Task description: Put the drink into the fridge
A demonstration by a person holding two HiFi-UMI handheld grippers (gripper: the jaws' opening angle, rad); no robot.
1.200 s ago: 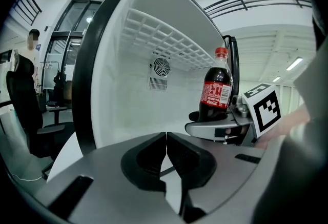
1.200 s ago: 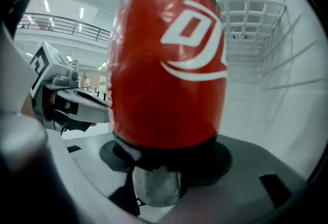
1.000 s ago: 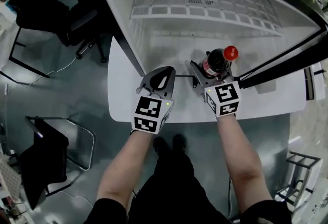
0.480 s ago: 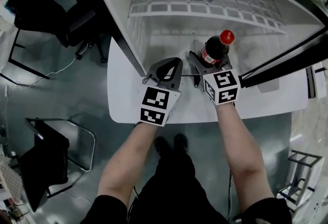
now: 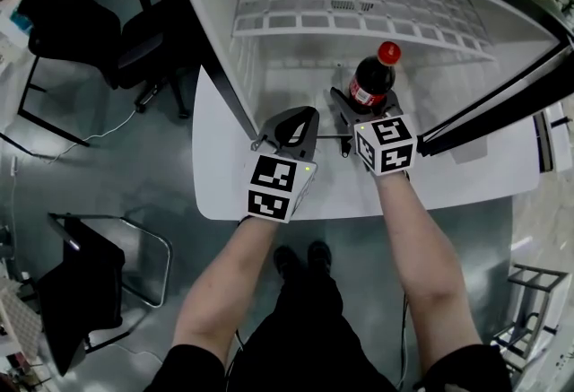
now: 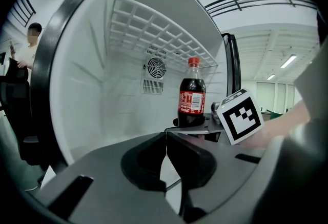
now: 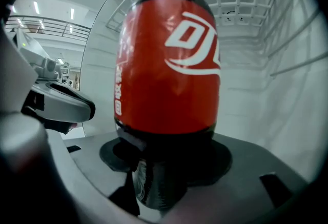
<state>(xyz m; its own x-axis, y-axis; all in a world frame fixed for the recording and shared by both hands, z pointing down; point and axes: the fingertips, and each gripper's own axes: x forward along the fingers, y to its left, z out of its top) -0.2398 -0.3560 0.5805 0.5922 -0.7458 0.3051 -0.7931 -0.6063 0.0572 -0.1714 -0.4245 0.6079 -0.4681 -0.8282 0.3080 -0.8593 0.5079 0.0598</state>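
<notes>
- Black pads (image 7: 215, 159) of the right gripper (image 5: 366, 105) clamp the lower body of the cola bottle (image 5: 369, 81), which stands upright between them with its red cap (image 5: 388, 50) on top.
- Beside it on the left, the left gripper (image 6: 165, 141) has its jaws pressed together on nothing, and it hangs over the far edge of the white table (image 5: 224, 184).
- The bottle is at the open front of the fridge (image 5: 269, 67), toward the right side of its white floor and below the wire shelf (image 5: 359, 22). I cannot tell from these views whether its base touches that floor or hangs just above it.
- The grip sits low on a tall bottle, so a quick push inward could tip it.
- Letting go before the base is down would probably drop and topple it.
- Lifting it could knock the cap against the shelf.
- Count: one bottle, one fridge, one wire shelf, and two grippers, one loaded and one empty.
</notes>
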